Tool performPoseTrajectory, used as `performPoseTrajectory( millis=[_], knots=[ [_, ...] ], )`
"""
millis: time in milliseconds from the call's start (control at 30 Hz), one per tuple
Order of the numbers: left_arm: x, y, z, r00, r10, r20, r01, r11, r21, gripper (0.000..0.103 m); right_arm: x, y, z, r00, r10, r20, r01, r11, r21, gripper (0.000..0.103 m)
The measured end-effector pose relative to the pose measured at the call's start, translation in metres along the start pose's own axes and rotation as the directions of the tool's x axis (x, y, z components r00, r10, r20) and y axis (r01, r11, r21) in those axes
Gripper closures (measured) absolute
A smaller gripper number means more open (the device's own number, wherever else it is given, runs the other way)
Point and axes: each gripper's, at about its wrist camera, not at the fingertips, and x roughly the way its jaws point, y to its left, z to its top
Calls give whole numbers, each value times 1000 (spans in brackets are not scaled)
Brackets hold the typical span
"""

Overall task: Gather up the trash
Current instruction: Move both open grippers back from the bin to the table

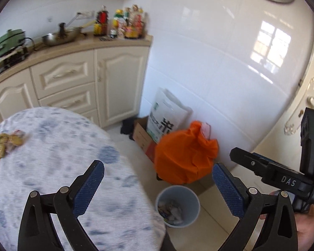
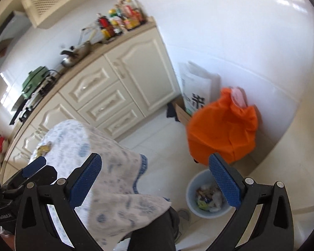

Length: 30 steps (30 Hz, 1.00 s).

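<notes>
Tabletop (image 1: 52, 167) w/ blue-speckled white cloth filled the left. Orange bag (image 1: 184, 152) sat on the floor by white tile wall. Small grey-blue bin (image 1: 178, 206), trash (image 1: 170, 211) inside, stood below it. Crumpled wrappers (image 1: 7, 143) lay on tabletop. Left gripper (image 1: 158, 185) & right gripper (image 2: 155, 179): jaws wide apart, holding nothing.
</notes>
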Motion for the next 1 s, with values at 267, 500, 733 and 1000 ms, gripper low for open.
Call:
performPoseTrajectory(
  millis=[267, 500, 733, 1000],
  knots=[
    [-79, 47, -6, 993, 71, 96, -63, 995, -77, 1, -11, 72, 4, 998, 55, 36, -51, 992, -116, 0],
    [-135, 73, -23, 974, 154, 168, -133, 983, -129, 1, -13, 132, 2, 992, 117, 45, -105, 971, -213, 0],
    [-183, 100, -24, 948, 231, 220, -191, 963, -188, 1, -21, 184, -3, 981, 188, 42, -166, 939, -302, 0],
    [-235, 128, -48, 906, 326, 269, -255, 930, -266, 1, -24, 248, -18, 972, 231, 35, -194, 880, -433, 0]
  ],
)
